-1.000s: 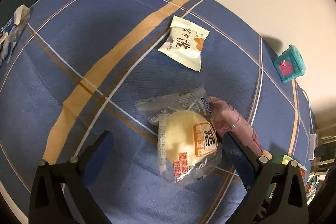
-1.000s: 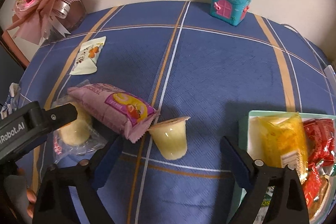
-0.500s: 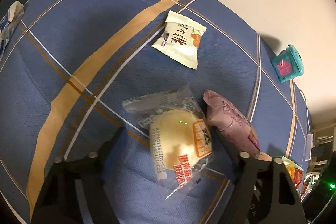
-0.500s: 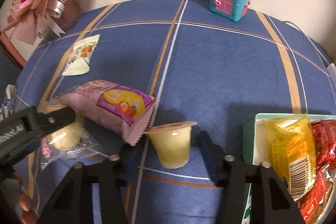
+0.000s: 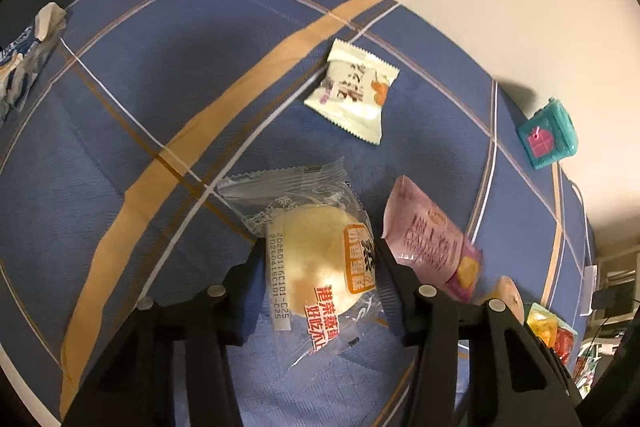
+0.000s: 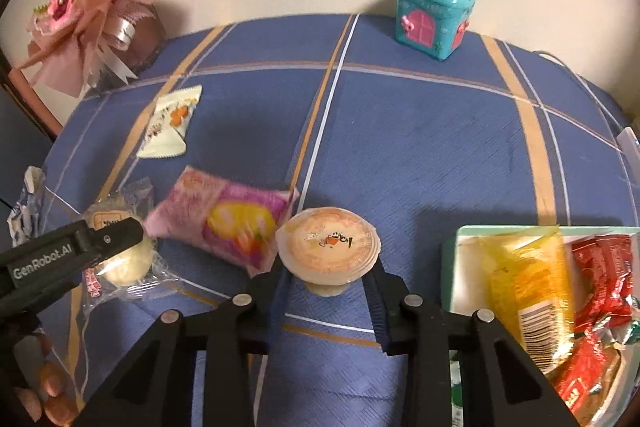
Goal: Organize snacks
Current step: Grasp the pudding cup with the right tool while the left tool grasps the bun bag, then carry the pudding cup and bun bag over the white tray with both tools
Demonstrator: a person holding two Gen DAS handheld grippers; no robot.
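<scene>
Two claws were down at once: right gripper (image 6: pixel 326 281) pinched the jelly cup (image 6: pixel 329 247) at its sides, lid up, prob. bound for the tray (image 6: pixel 452 267) w/ snacks beside it. Left gripper (image 5: pixel 320 267) was closing round the wrapped bun (image 5: pixel 320 263), pads at the wrapper. Pink pack (image 6: pixel 224 223) lay btwn them on the blue plaid cloth (image 6: pixel 420 147); plain wall behind.

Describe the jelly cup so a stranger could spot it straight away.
On the blue plaid tablecloth, look just left of the mint-green snack tray. The jelly cup sits between the right claw fingers: the only round tub, with a peach foil lid, beside flat wrappers.
</scene>
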